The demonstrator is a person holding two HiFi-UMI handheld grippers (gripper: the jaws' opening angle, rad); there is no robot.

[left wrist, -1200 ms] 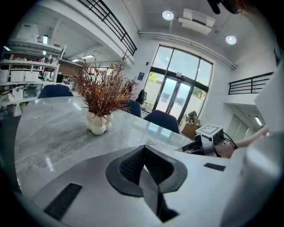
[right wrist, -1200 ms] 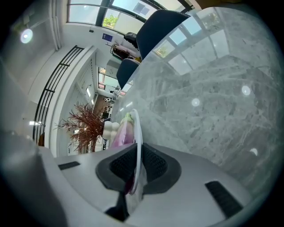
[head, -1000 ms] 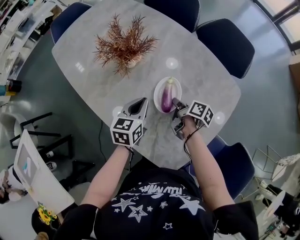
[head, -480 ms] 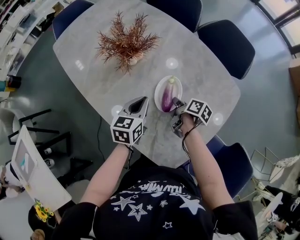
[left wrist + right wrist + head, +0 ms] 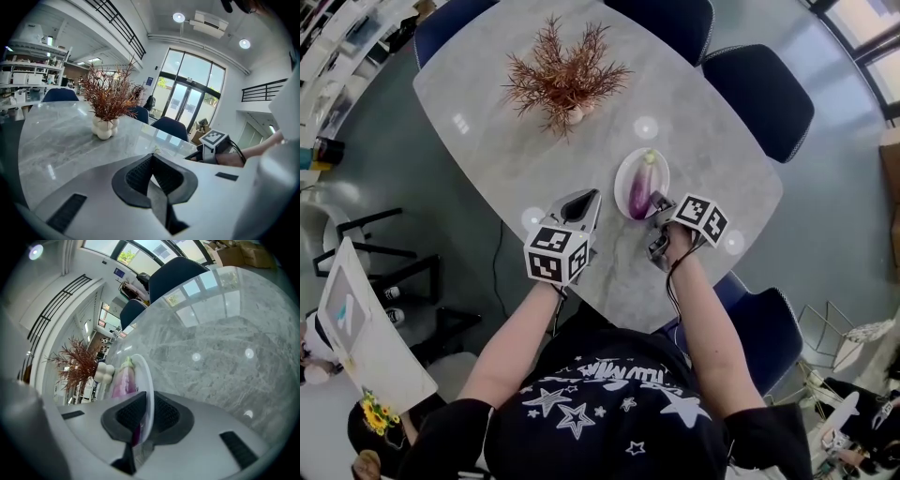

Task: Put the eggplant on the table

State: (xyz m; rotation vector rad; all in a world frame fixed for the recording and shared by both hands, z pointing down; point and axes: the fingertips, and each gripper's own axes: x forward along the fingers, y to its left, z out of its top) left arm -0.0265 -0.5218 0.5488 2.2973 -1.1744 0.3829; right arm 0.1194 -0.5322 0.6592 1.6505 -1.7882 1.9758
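A purple eggplant (image 5: 640,186) with a green stem lies on a small white plate (image 5: 625,169) on the grey marble table (image 5: 487,150). My right gripper (image 5: 657,208) is at the plate's near rim. In the right gripper view the plate's rim (image 5: 150,380) runs between the two dark pads, which are shut on it, and the eggplant (image 5: 122,378) lies just left of the rim. My left gripper (image 5: 584,201) hovers over the table left of the plate, shut with nothing in it; its pads (image 5: 140,176) meet.
A white vase of dried reddish branches (image 5: 567,80) stands mid-table, also in the left gripper view (image 5: 105,126). Dark blue chairs (image 5: 759,89) (image 5: 670,19) (image 5: 769,323) ring the table. The table's near edge is just below both grippers.
Nothing on the table has visibly moved. Both grippers hold their places; only the head view has shifted slightly.
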